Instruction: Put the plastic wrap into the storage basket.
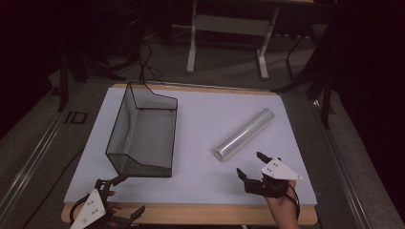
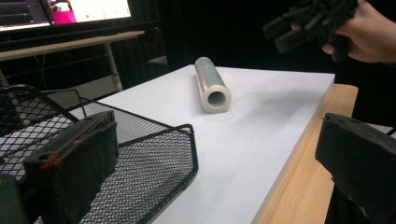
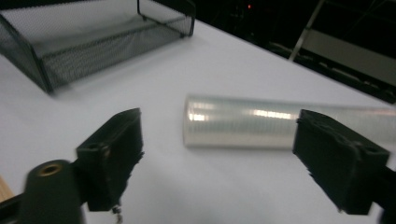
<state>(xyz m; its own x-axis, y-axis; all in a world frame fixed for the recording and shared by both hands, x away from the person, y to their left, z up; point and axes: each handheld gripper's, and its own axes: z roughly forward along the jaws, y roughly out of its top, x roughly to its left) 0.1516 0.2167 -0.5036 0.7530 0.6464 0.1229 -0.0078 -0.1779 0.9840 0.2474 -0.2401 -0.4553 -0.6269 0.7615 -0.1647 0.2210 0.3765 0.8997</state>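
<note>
Your right gripper (image 1: 251, 165) hovers over the near right part of the white table (image 1: 205, 124), with its jaws spread wide and nothing between them. The roll of clear film (image 1: 244, 134) lies just beyond those jaws, flat on the table and apart from both of them. In the right gripper view the roll (image 3: 261, 122) runs crosswise, its near end sitting between the two black jaws and the rest stretching off behind the right-hand jaw; the pads touch nothing.

From the high view, the roll's long axis runs on a diagonal: one end points toward you and slightly left, with its hollow core facing the near edge, while the other end points away toward the far right corner. In the left gripper view you look almost straight into that open core (image 2: 216, 99), with the length of the roll receding behind it.

Your left gripper (image 1: 119, 195) is at the near left corner of the table, also wide open and holding nothing. One jaw sits just beside the near end of the black mesh tray (image 1: 143, 131), the other out over the wooden table edge (image 2: 299, 186). The tray stands on the left half of the table, well apart from the roll.
</note>
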